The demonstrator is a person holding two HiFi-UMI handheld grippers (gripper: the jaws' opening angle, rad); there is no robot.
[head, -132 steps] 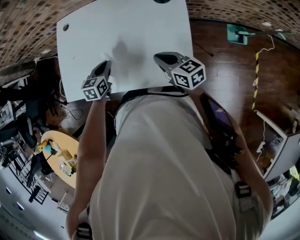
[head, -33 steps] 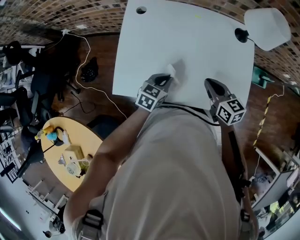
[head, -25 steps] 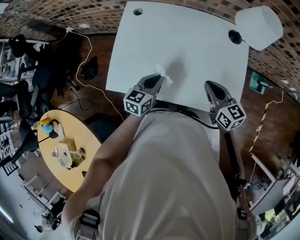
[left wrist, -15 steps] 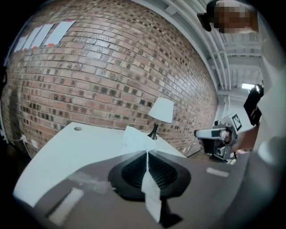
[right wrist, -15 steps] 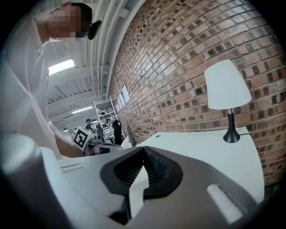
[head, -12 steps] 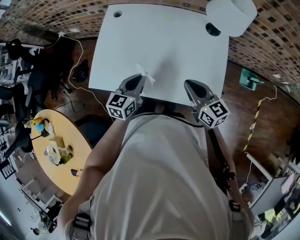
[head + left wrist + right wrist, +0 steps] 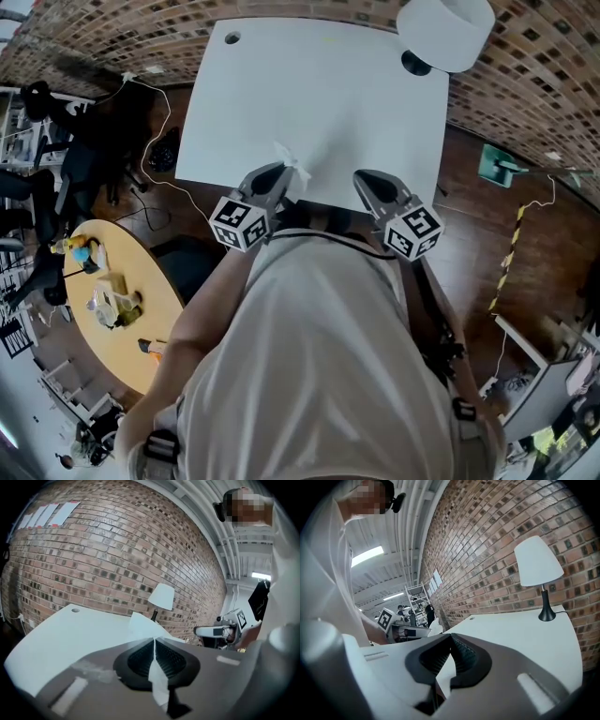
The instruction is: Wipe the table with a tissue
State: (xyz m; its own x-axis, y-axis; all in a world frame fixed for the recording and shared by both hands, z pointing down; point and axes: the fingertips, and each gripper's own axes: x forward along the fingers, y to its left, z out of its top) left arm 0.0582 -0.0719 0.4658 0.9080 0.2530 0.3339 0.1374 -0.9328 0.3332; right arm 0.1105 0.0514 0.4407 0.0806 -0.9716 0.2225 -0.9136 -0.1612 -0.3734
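**Head view:** A person in a pale shirt stands at the near edge of a white rectangular table (image 7: 309, 94). The left tongs (image 7: 279, 172) are shut on a crumpled white paper tissue (image 7: 292, 158). The tissue sticks out past their tips over the table's near edge, and this view does not show whether it touches the surface. The right tongs (image 7: 362, 177) are just beside them over the same edge, tips together. A table lamp with a white shade (image 7: 445, 28) stands at the table's far right corner. A round yellow side table (image 7: 164, 291) carrying small objects sits well apart on the dark wooden floor (image 7: 487, 225) to the left.

**Left gripper view:** The dark ribbed pads of the left tongs (image 7: 153, 641) are pressed together on the tissue (image 7: 140, 625). A thin strip of it runs back between them and a tuft stands up beyond the tips. Behind it are the table (image 7: 61, 634), the lamp (image 7: 161, 597) and a red brick wall (image 7: 108, 550). The right tongs (image 7: 202, 631) are at the right.

**Right gripper view:** The right tongs (image 7: 450, 638) meet at the tips with nothing held between them. The table (image 7: 520, 634) shows through the narrow gap behind the tips. The lamp (image 7: 539, 564) stands on the far right of the table against the brick wall (image 7: 487, 545). At the left are the left tongs (image 7: 427, 630), with the tissue (image 7: 436, 626) at their tip.
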